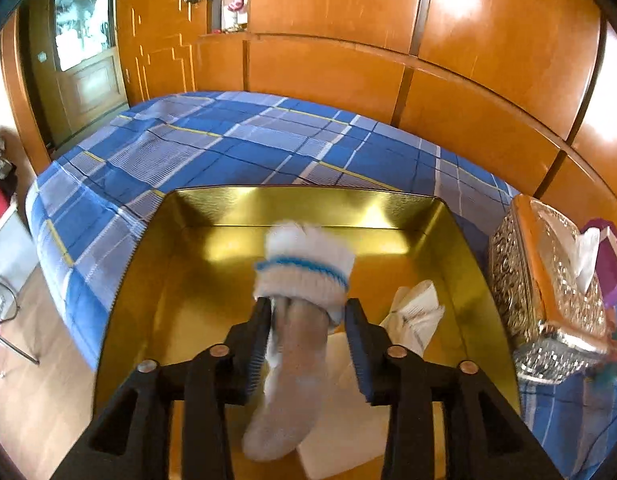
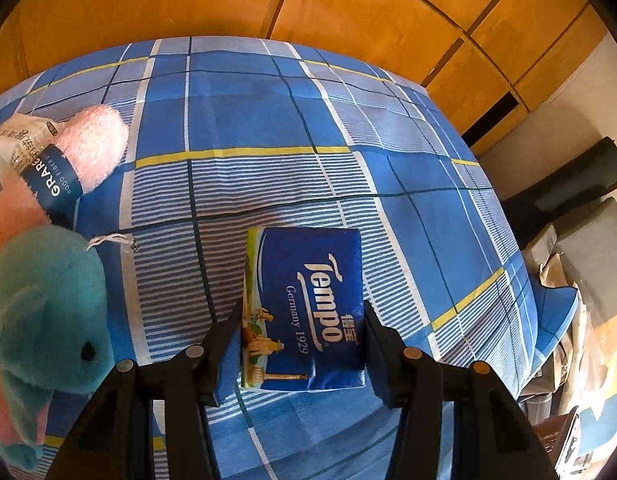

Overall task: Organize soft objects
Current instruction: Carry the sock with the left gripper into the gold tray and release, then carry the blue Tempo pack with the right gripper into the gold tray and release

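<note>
A white sock with a blue band (image 1: 304,264) hangs, blurred, between the fingers of my left gripper (image 1: 308,308) over a gold tin box (image 1: 308,192) on the bed. The jaws stand apart, with a gap between the sock and the right pad. White folded cloths (image 1: 416,320) lie in the box. In the right wrist view a blue Tempo tissue pack (image 2: 308,280) sits between the pads of my right gripper (image 2: 302,312), which is shut on it just above the blue checked bedsheet (image 2: 268,120).
A teal plush toy (image 2: 44,300) and a pink rolled towel with a dark label (image 2: 92,148) lie left of the tissue pack. An ornate gold tissue box (image 1: 548,280) stands right of the tin. Orange wooden wardrobes (image 1: 428,80) run behind the bed.
</note>
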Tool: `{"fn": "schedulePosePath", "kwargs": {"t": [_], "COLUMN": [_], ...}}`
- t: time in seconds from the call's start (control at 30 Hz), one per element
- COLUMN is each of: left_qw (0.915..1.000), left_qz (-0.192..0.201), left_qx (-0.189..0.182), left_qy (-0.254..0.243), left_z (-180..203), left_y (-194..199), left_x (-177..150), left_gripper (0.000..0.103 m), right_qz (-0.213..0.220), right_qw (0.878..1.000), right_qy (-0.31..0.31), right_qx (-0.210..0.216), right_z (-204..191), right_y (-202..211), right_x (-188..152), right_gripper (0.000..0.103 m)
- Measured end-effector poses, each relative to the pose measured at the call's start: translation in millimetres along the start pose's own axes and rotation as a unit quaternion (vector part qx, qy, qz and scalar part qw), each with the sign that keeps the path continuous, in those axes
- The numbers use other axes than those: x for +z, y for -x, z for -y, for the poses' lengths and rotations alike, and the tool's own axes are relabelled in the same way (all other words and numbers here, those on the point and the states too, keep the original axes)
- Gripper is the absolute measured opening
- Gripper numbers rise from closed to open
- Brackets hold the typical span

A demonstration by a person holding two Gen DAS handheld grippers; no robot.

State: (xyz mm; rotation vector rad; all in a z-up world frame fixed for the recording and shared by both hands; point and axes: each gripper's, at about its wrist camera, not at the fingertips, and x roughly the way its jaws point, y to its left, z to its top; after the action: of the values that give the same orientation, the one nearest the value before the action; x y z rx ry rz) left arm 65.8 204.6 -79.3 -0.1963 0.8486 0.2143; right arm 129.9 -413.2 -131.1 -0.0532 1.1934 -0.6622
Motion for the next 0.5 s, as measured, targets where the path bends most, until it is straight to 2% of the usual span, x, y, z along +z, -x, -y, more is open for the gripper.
{"fn": "schedulePosePath", "kwargs": {"t": [0.07,0.17,0.33,0.5], "left_qw": [0.9999,0.9990,0.9968,0.9942], "left_qz": [0.016,0.044,0.077,0.099], "left_qx": [0.004,0.007,-0.001,-0.001], "left_qy": [-0.001,-0.005,-0.021,-0.042], "left_z": [-1.0,-0.9,3.8,9.4], "left_y": [9.6,27.4,57.4,77.8], "left_x": [-2.6,-4.2,-7.6,-11.2], "left_gripper": [0.057,0.066,0.079,0.084], "right_qz": [0.001,0.001,0.001,-0.002], "right_qw": [1.000,1.000,1.000,1.000], "right_qy": [0.002,0.002,0.002,-0.012], "right_qx": [-0.002,-0.002,-0.001,0.012], "right_z": [0.2,-0.9,-1.2,5.2], "right_y": [-0.6,0.1,-1.2,-2.2], "right_x": [0.2,-0.5,-0.8,2.0], "right_gripper": [0.052,0.052,0.052,0.052]}}
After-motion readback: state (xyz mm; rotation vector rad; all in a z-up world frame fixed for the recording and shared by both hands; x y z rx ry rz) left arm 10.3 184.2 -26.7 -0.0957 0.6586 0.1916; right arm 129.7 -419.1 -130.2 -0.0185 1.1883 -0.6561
